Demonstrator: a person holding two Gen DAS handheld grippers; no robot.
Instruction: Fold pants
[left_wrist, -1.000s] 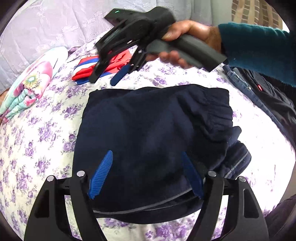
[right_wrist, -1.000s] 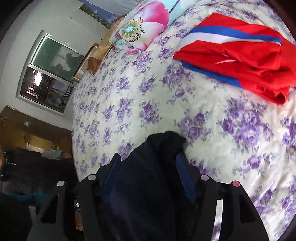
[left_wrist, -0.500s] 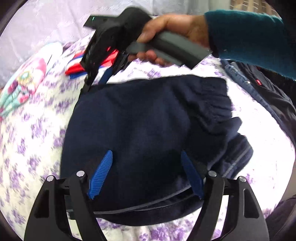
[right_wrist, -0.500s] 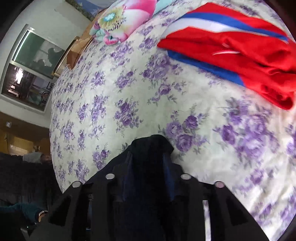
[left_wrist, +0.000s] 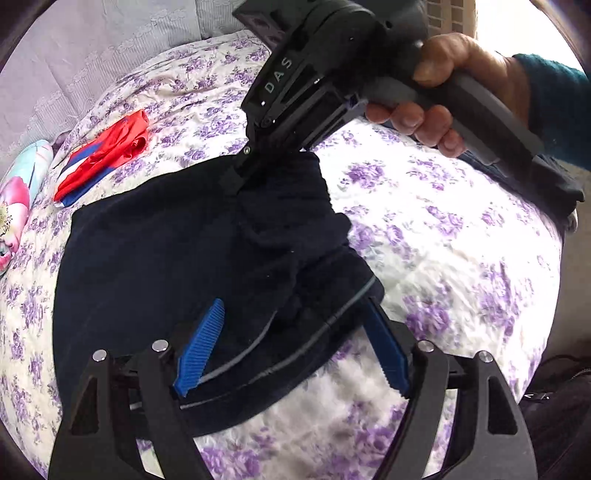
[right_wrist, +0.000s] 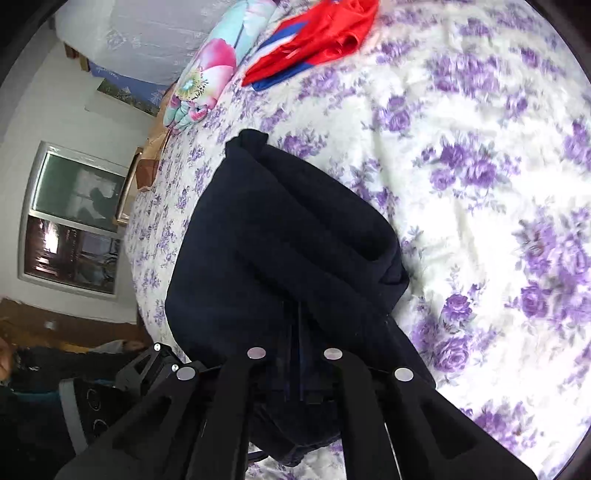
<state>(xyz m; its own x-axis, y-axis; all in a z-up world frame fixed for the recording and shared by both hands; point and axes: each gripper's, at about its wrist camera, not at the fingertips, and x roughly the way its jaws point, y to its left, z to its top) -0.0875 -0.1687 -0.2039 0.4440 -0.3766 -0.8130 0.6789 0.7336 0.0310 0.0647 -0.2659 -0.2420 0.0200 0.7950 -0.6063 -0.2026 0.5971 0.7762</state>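
Observation:
The dark navy pants (left_wrist: 155, 258) lie folded on the floral bedspread (left_wrist: 443, 236). My left gripper (left_wrist: 295, 343) is open, its blue pads (left_wrist: 201, 350) spread over the near edge of the pants where a grey stripe shows. My right gripper (left_wrist: 240, 173) is shut on the far edge of the pants and lifts that fabric off the bed. In the right wrist view the pants (right_wrist: 280, 236) bunch up in front of the shut right gripper (right_wrist: 295, 350), with its pads hidden by the cloth.
A red, white and blue garment (left_wrist: 103, 155) lies folded at the far left of the bed; it also shows in the right wrist view (right_wrist: 314, 40). A floral pillow (right_wrist: 210, 70) lies beside it. Dark clothing (left_wrist: 554, 177) lies at the right bed edge.
My right gripper has closed on the far edge of the pants and pulled it up and toward the middle. The left gripper has stayed open over the near edge.

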